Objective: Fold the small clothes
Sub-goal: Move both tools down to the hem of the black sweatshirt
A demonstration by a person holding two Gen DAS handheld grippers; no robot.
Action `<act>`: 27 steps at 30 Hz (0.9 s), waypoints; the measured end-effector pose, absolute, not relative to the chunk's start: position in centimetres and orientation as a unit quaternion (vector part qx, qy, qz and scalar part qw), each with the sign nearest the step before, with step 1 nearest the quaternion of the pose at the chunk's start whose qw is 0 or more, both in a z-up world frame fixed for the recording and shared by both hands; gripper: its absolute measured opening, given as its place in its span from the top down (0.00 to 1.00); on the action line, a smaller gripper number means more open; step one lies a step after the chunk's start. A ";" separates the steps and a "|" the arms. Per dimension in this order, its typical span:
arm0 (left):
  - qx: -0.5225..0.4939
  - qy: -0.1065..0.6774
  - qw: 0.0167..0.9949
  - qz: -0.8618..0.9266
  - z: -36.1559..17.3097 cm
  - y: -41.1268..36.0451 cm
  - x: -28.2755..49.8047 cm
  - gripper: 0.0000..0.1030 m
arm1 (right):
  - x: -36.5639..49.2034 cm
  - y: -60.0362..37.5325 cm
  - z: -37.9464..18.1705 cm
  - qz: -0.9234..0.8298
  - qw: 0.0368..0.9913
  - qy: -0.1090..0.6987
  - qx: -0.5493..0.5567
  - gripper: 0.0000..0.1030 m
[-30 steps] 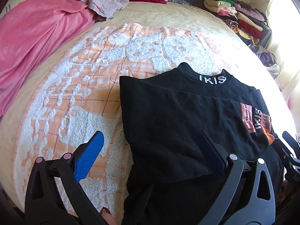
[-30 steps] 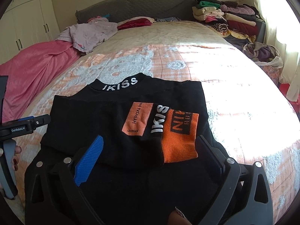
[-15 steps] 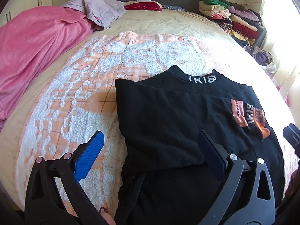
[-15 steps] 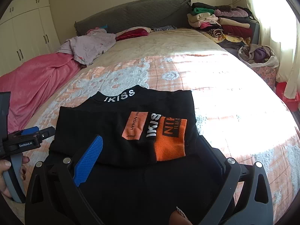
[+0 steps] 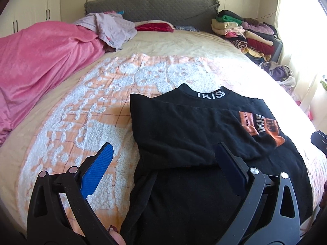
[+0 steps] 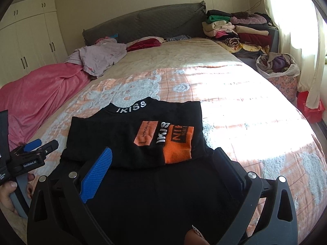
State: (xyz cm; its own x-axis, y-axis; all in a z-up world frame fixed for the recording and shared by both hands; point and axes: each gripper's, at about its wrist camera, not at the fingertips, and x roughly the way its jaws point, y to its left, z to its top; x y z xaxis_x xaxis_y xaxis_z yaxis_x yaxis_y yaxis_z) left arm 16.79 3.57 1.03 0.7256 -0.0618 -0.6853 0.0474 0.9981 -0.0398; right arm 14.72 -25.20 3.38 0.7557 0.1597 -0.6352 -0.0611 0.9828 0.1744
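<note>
Black knit top with white "IKISS" lettering on its collar (image 5: 204,134) (image 6: 143,143) lies flat on the bed, near the foot edge, collar pointing toward the headboard. Upper part looks folded down over the lower part, leaving a horizontal folded edge across the middle; sleeve with orange printed cuff (image 6: 177,145) (image 5: 265,126) lies across the chest on the right side.

Bed with cream sheet (image 5: 179,42) (image 6: 194,51) carries everything. Orange-and-white tufted blanket (image 5: 81,112) (image 6: 245,106) is spread over the lower half, under the top. Pink fleece blanket (image 5: 40,57) (image 6: 40,94) heaped along the left edge. Lilac crumpled garment (image 5: 114,26) (image 6: 98,55) at the head-left corner, touching the pink blanket. Grey quilted headboard (image 5: 151,6) (image 6: 147,22) at the far end. Stack of folded clothes (image 5: 245,32) (image 6: 237,30) near the head-right corner, off the right edge. Red cushion (image 5: 155,25) (image 6: 145,43) by the headboard. Patterned bin stuffed with clothes (image 6: 280,71) beside the right edge.

Left gripper (image 5: 163,163) (image 6: 38,147) hovers over the top's left edge, jaws wide apart, holding nothing. Right gripper (image 6: 163,165) hovers over the top's lower half, jaws wide apart, holding nothing.
</note>
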 end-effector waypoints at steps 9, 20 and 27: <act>0.003 0.366 0.930 -0.031 2.2 2.3 13.9 0.09 | 12.4 -25.6 4.3 0.062 0.938 0.335 0.065 0.04; 0.012 0.385 0.922 -0.027 2.8 2.8 10.9 0.09 | 9.5 -25.9 5.6 0.070 0.943 0.321 0.054 0.04; -0.002 0.402 0.915 -0.023 2.6 4.3 9.1 0.09 | 8.0 -26.5 5.7 0.069 0.944 0.319 0.049 0.04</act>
